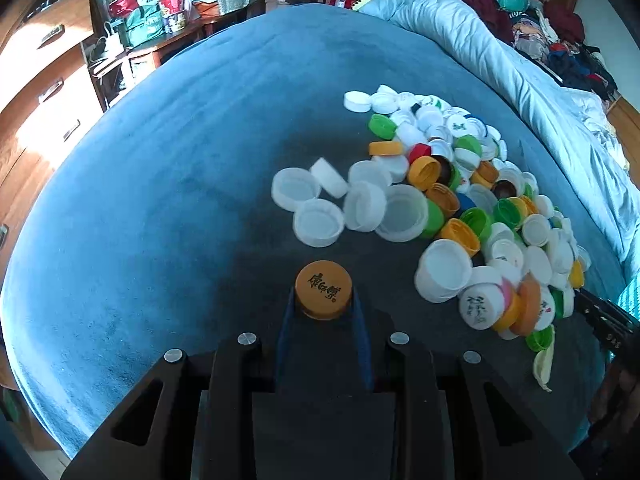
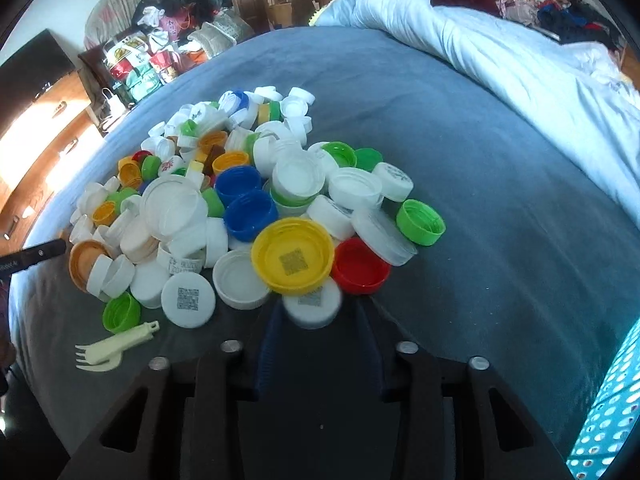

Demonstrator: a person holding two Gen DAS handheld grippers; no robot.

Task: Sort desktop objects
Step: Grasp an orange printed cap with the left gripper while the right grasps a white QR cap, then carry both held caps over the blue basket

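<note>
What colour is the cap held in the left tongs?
Orange, with dark characters printed on top: the cap. Clearest in the left wrist view.

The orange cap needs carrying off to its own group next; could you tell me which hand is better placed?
Left: the left gripper is already shut on the orange cap, apart from the pile.

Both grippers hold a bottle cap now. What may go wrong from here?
1. The right gripper pinches a white plastic cap that sits under the wide yellow plastic cap; lifting may tip the yellow one and scatter neighbours.
2. The left gripper grips the round orange plastic cap only at its fingertips; it might slip out.
</note>
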